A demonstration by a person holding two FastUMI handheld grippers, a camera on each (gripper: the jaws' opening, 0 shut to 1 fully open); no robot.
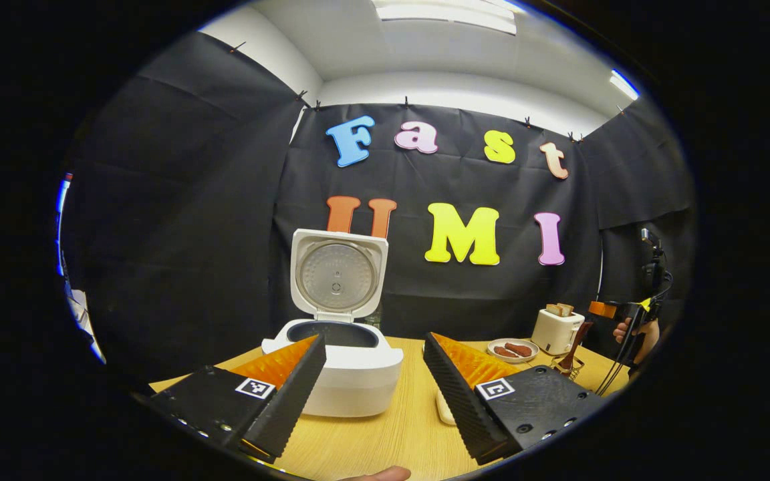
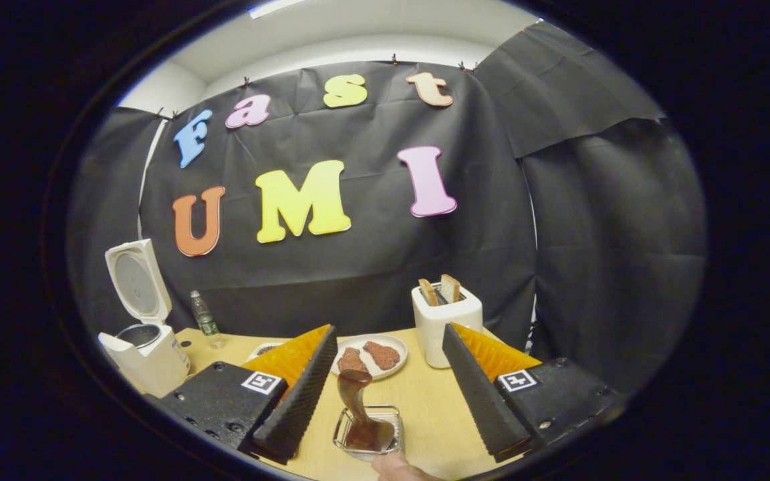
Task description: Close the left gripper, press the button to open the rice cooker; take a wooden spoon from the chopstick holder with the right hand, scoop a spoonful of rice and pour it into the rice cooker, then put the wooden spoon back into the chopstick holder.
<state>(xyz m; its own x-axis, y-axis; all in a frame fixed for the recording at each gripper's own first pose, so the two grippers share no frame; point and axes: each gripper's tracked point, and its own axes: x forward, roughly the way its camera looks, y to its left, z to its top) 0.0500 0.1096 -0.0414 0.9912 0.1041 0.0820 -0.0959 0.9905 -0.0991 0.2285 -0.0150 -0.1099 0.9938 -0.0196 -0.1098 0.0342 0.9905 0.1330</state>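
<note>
The white rice cooker [image 1: 351, 374] stands on the wooden table with its lid up and its dark inner pot showing. My left gripper [image 1: 373, 339] hangs open just in front of it, one finger to either side, holding nothing. In the right gripper view the cooker [image 2: 148, 354] stands far left. My right gripper [image 2: 388, 329] is open above a dark wooden spoon [image 2: 357, 401] that stands in the clear chopstick holder [image 2: 385, 417]; the fingers do not touch the spoon. The right gripper [image 1: 609, 310] also appears far right in the left gripper view, held by a hand [image 1: 625, 331].
A white toaster [image 2: 445, 321] with bread slices and a plate [image 2: 395, 347] of brown food sit behind the holder. A small bottle [image 2: 206, 322] stands by the cooker. A white dish [image 1: 444, 409] peeks from behind my left gripper's right finger.
</note>
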